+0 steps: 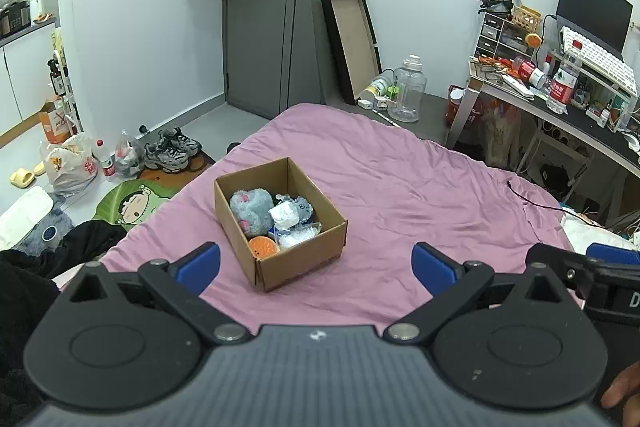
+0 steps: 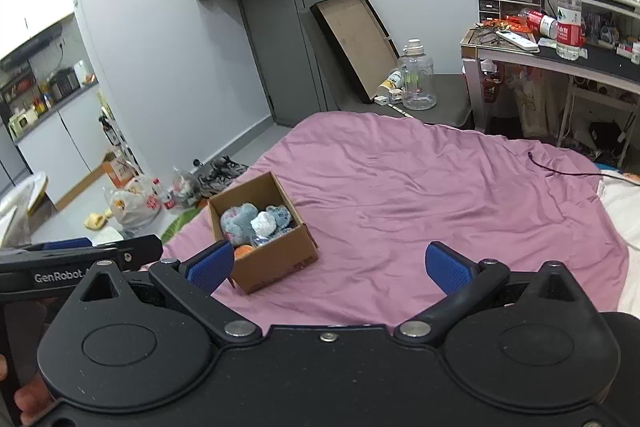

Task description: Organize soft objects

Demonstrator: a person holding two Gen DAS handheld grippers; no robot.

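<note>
An open cardboard box [image 1: 298, 261] stands on the pink bedsheet [image 1: 400, 195]. In it lie a grey-blue plush toy [image 1: 250, 207], a white soft item [image 1: 285, 215], an orange soft ball [image 1: 263, 247] and a clear wrapped item [image 1: 298, 235]. My left gripper [image 1: 316, 263] is open and empty, held back from the box's near corner. The box also shows in the right wrist view [image 2: 276, 263], holding the plush [image 2: 239, 221]. My right gripper [image 2: 330, 265] is open and empty, to the right of the box above the pink sheet [image 2: 440, 195].
A desk [image 1: 560, 107] crowded with bottles and a keyboard stands at the right. A large clear jug [image 1: 408, 89] and a leaning tray [image 1: 352, 43] sit past the bed's far end. Shoes [image 1: 172, 147], bags and a green mat [image 1: 132, 203] lie on the floor left.
</note>
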